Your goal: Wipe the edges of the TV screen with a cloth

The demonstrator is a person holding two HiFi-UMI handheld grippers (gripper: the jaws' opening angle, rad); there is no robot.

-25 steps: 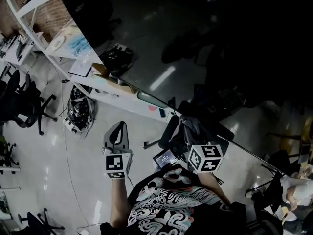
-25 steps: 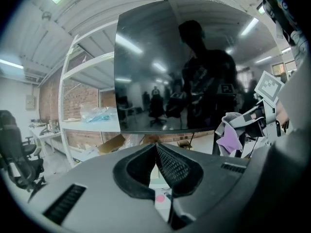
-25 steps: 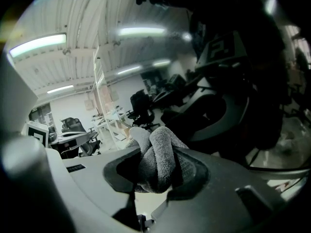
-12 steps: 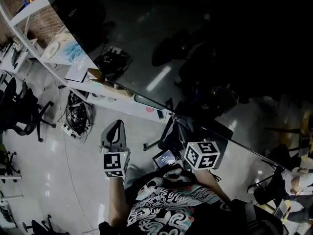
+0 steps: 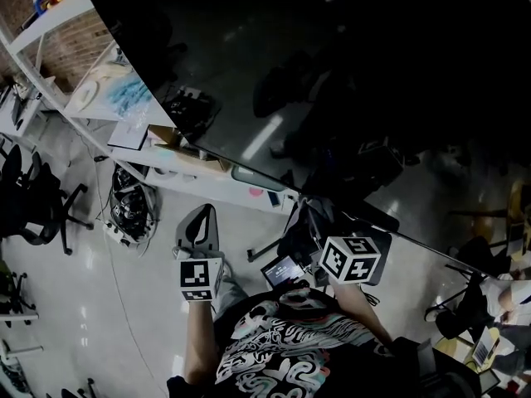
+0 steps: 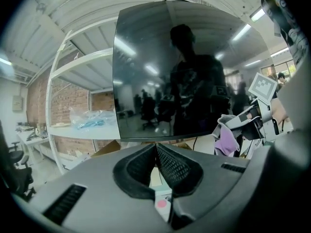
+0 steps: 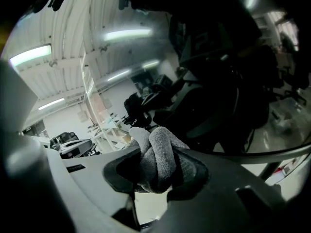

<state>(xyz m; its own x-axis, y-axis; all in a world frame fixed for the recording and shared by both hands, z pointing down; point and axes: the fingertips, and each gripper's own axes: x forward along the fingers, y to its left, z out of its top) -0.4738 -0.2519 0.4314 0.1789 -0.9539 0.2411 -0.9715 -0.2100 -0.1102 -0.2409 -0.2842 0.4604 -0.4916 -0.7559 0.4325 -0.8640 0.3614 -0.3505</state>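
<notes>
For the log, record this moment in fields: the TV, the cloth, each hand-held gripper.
TV: dark screen, reflecting the person and room
cloth: grey, bunched, near the TV's lower edge; contact unclear
left hand-held gripper: jaws together, nothing between them, apart from the TV
right hand-held gripper: shut on the cloth, pointed at the TV

TV screen (image 5: 332, 73): large, black, glossy, upright, mirroring the room. Cloth (image 7: 161, 144): grey, fuzzy, bunched into a wad, pinched in the right claw (image 7: 155, 155), near the screen's lower edge, right side.
</notes>
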